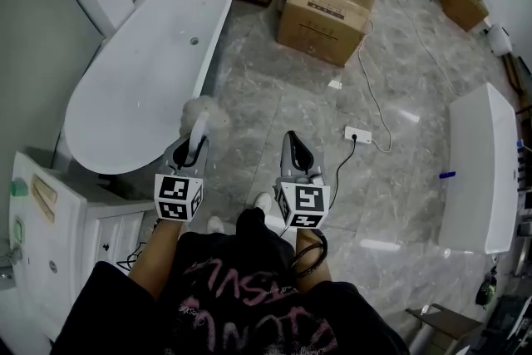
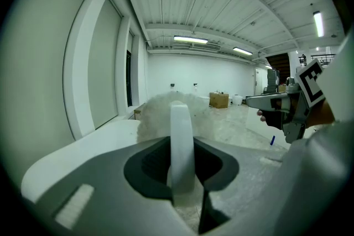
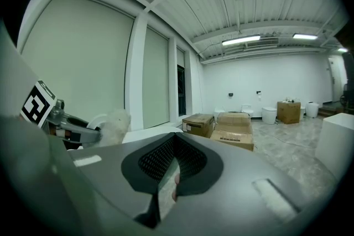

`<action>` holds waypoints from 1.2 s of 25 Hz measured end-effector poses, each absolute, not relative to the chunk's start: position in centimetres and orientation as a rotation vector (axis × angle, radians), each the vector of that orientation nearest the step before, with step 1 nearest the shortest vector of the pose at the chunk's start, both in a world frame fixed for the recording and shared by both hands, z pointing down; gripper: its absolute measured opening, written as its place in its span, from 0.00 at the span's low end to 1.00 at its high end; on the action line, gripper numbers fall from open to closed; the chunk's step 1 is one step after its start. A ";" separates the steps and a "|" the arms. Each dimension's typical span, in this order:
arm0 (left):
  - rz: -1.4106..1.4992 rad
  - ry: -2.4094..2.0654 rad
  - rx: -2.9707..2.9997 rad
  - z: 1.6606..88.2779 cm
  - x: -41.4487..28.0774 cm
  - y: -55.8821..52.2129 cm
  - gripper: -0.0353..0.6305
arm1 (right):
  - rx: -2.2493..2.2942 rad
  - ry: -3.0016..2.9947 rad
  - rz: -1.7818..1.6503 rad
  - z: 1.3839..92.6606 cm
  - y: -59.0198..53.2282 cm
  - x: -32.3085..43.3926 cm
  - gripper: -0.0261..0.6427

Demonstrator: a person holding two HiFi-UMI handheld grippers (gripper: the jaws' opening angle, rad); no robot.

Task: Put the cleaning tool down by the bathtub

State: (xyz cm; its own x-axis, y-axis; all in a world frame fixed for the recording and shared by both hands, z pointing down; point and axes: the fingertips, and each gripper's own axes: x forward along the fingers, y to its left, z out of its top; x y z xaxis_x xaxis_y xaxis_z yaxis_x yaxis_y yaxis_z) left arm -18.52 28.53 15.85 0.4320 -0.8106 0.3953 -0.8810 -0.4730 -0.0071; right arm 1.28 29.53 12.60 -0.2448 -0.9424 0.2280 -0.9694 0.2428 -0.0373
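- Since my left tongs (image 1: 193, 147) are clamped on the cleaning tool (image 1: 204, 115), the putting-down falls to that hand. In the left gripper view its white handle (image 2: 181, 141) stands between the jaws, pinched from both sides.
- The tool's long axis runs straight on from the tongs and away from me, with the handle in the jaws and the fluffy white head (image 2: 157, 110) out past the tips.
- In the head view that head hangs in the air at the near right edge of the bathtub (image 1: 133, 96), about where the rim gives way to the marble floor (image 1: 266, 112).
- The tub lies ahead and to my left. The bare floor along its side is below the head and a little to its right.
- My right tongs (image 1: 298, 155) have their jaws together on nothing, as the right gripper view shows (image 3: 166, 185). They sit beside the left pair, on the side away from the tub, so the left is the nearer hand.
- I judge the move ahead to be a lowering: bring the head down onto the floor beside the tub wall, lay the handle along that wall, then open the jaws.
- How high the tool hangs above the floor I cannot tell.
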 end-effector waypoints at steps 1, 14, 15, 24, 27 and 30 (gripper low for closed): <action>0.523 -1.489 2.483 15.9 -17.9 28.0 0.18 | 1.824 -2.349 0.261 12.7 29.1 1.9 0.06; 0.593 -1.528 2.467 15.9 -11.6 23.3 0.18 | 1.786 -2.386 0.326 14.3 23.9 8.3 0.06; 0.601 -1.527 2.467 16.0 -11.3 23.1 0.18 | 1.782 -2.388 0.327 14.4 23.6 8.6 0.06; 0.626 -1.532 2.469 16.4 -9.9 21.1 0.18 | 1.764 -2.393 0.347 15.5 21.4 9.9 0.06; 0.622 -1.529 2.470 16.6 -9.8 20.2 0.18 | 1.755 -2.390 0.346 15.8 20.5 9.9 0.06; 0.614 -1.522 2.477 16.8 -9.8 19.0 0.18 | 1.759 -2.376 0.340 16.2 19.5 9.9 0.06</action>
